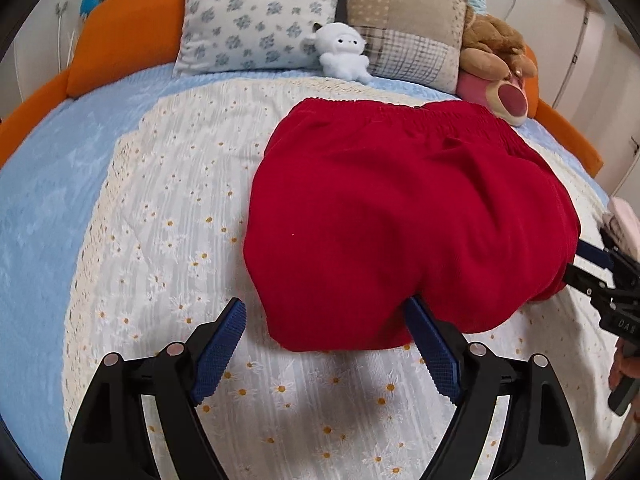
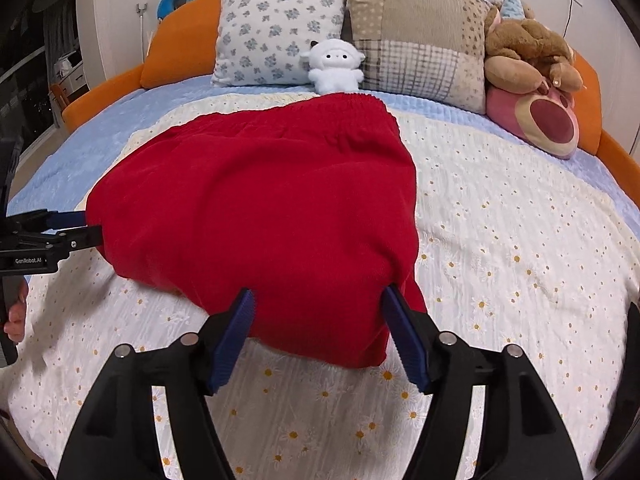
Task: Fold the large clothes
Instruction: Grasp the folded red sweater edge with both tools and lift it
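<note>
Red garment (image 2: 260, 208) lies folded, its near edge between both spread, empty claws.

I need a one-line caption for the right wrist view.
Open right gripper at the near edge of a folded red garment on a bed.

The bed (image 2: 500, 216), under a daisy-print cover, carries a red garment (image 2: 260, 208), two pillows (image 2: 276, 28), and stuffed toys (image 2: 334, 66).
</note>
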`<act>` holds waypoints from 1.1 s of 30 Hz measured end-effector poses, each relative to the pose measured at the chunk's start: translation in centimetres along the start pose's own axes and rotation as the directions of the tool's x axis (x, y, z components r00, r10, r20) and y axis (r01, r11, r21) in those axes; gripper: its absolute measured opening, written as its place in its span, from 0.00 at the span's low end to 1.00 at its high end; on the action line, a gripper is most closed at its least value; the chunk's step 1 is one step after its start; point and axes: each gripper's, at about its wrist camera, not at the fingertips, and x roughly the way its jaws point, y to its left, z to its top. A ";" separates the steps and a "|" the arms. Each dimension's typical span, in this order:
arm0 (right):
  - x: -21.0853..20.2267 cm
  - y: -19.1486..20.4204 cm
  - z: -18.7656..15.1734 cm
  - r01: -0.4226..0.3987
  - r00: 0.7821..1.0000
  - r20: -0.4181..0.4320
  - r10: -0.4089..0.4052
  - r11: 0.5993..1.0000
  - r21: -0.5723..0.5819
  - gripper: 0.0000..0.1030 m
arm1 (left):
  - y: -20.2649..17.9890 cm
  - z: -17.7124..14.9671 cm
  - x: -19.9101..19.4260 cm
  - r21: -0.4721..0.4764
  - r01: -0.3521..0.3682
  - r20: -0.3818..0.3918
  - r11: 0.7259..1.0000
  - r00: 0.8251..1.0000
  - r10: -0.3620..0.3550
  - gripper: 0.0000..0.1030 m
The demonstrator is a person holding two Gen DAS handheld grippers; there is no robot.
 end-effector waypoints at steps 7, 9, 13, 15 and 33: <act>-2.1 -0.7 -0.1 -0.059 0.998 -0.006 0.060 0.995 0.079 0.79 | 0.7 -0.5 -1.9 -0.090 0.104 -0.033 0.990 0.994 -0.108 0.87; -2.8 -0.9 0.0 -0.098 0.995 -0.007 0.099 0.989 0.116 0.84 | 0.6 -0.6 -2.6 -0.101 0.120 -0.036 0.988 0.992 -0.124 0.87; -3.9 -1.5 -0.2 -0.179 0.983 -0.001 0.183 0.963 0.201 0.90 | 0.8 -0.8 -3.4 -0.125 0.143 -0.032 0.982 0.988 -0.148 0.89; -4.0 -1.6 -0.1 -0.165 0.985 -0.007 0.171 0.964 0.209 0.90 | 1.1 -1.0 -3.3 -0.156 0.156 -0.037 0.975 0.986 -0.164 0.89; 5.1 -8.8 -5.1 -0.431 0.710 0.137 0.691 0.272 0.860 0.95 | 5.6 -2.5 3.4 -0.631 0.440 0.042 0.639 0.842 -0.538 0.89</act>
